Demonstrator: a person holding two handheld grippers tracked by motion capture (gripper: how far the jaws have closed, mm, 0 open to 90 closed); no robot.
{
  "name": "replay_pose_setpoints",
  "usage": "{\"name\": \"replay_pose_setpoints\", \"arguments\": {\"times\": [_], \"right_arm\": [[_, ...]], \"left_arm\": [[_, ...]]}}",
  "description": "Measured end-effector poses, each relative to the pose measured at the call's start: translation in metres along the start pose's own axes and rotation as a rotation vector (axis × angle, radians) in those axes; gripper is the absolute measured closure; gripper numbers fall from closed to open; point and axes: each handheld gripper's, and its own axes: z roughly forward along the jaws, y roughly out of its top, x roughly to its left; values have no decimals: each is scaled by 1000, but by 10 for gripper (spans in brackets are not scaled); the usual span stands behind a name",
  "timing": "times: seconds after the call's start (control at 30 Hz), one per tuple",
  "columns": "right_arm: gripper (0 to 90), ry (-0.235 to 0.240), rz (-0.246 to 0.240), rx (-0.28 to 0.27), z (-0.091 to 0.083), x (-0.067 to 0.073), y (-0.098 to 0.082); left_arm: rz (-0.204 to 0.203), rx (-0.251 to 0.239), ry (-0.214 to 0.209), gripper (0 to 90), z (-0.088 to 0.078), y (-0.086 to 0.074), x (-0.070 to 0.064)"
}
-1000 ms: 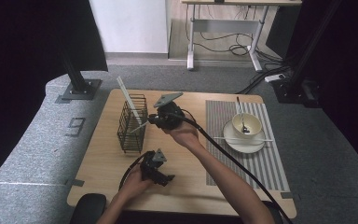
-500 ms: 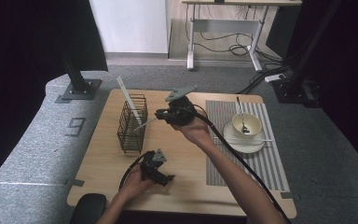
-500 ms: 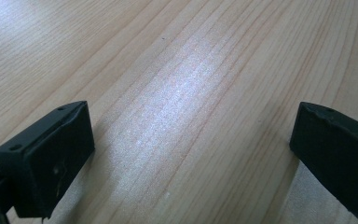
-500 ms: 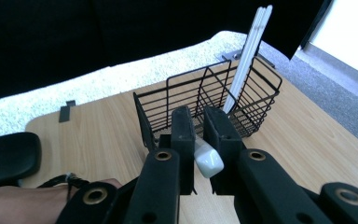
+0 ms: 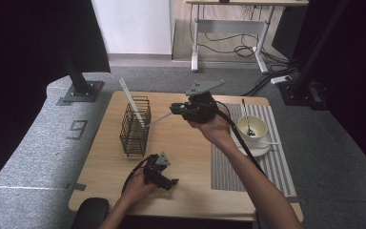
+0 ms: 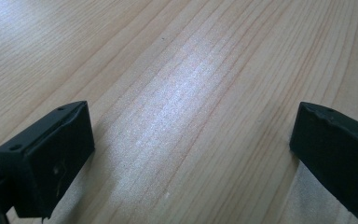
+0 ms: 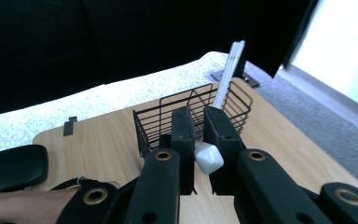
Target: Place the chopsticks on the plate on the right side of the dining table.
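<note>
Above the table, the right tongs clamp a white utensil by its handle end, tip near the wire basket. Left tongs rest open, empty. Step judged: transfer into basket. Next: tip it upright and lower it in.

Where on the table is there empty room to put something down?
Bare wood lies between the wire basket and the striped mat, ahead of the left gripper. The mat's near half is bare too. It is crowded by the bowl on its saucer.
</note>
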Motion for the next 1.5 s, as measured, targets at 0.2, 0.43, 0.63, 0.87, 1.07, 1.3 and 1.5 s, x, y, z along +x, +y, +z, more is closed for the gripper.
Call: {"name": "replay_pose_setpoints", "arguments": {"times": [0.2,0.43,0.63,0.87,1.07,1.3,1.5], "right_arm": [[818,-26,-3,-9,-18,-1,1],[819,-40,4,13,-30,-4,-9],[819,-41,9,37,-39,-4,-21],[819,-21,37,79,-47,-2,-39],[819,8,63,125,-46,3,-58],[819,63,88,166,-38,12,-76],[819,110,113,177,-27,16,-83]], "left_arm": [[1,0,-1,0,0,0,0],[-22,17,8,80,-6,2,4],[-46,-24,-8,139,-19,6,9],[-32,-89,-40,132,-35,10,13],[3,-137,-60,144,-41,15,12],[54,-215,-128,226,-44,20,4],[94,-243,-159,427,-45,23,-1]]}}
